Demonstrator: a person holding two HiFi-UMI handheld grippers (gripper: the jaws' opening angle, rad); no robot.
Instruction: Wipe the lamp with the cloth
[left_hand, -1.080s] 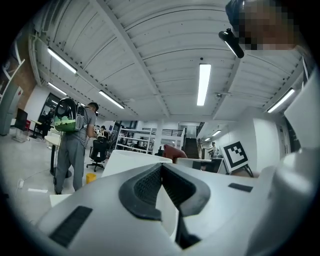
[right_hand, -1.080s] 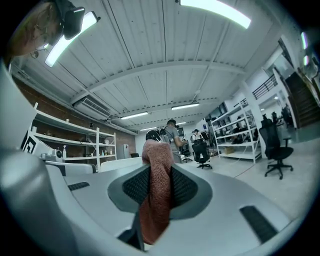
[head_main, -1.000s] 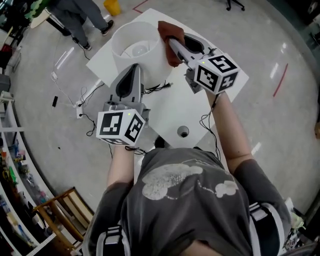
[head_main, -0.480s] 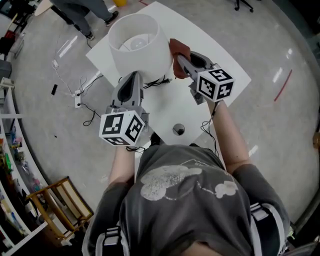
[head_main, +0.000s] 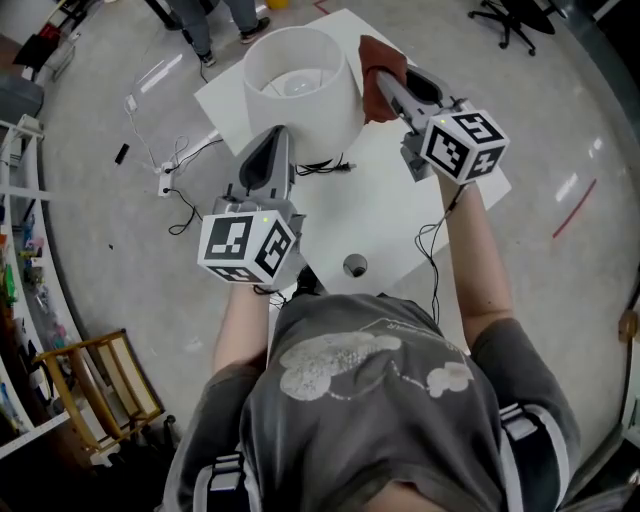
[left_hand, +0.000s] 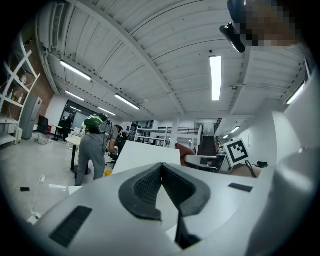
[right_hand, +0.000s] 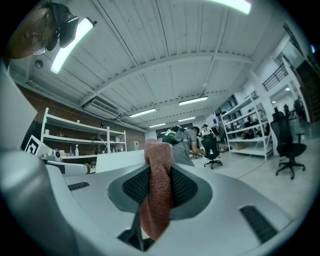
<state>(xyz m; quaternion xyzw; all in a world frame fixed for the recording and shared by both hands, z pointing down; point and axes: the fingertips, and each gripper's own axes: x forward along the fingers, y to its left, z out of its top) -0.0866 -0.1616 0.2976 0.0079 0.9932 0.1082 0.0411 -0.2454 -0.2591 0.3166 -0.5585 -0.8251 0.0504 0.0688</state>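
Lifted rust cloth (head_main: 378, 60) higher beside white lamp (head_main: 300, 95), pinched in right claw (head_main: 385, 84); left claw (head_main: 277, 133) pressed together near lamp

**Lamp and cloth at the gripper tips.**
The white lamp (head_main: 300, 85) stands upright, its drum shade open at the top, just ahead of the left gripper (head_main: 277, 135). The rust-red cloth (head_main: 378, 68) is pinched and folded in the jaws of the right gripper (head_main: 388, 88), just beside the shade.

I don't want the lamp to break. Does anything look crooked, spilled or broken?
Nothing stands out. The white drum-shaded lamp stands upright on the white table, and the reddish-brown cloth is clamped in the right gripper beside the shade. Only its black cord lies loose.
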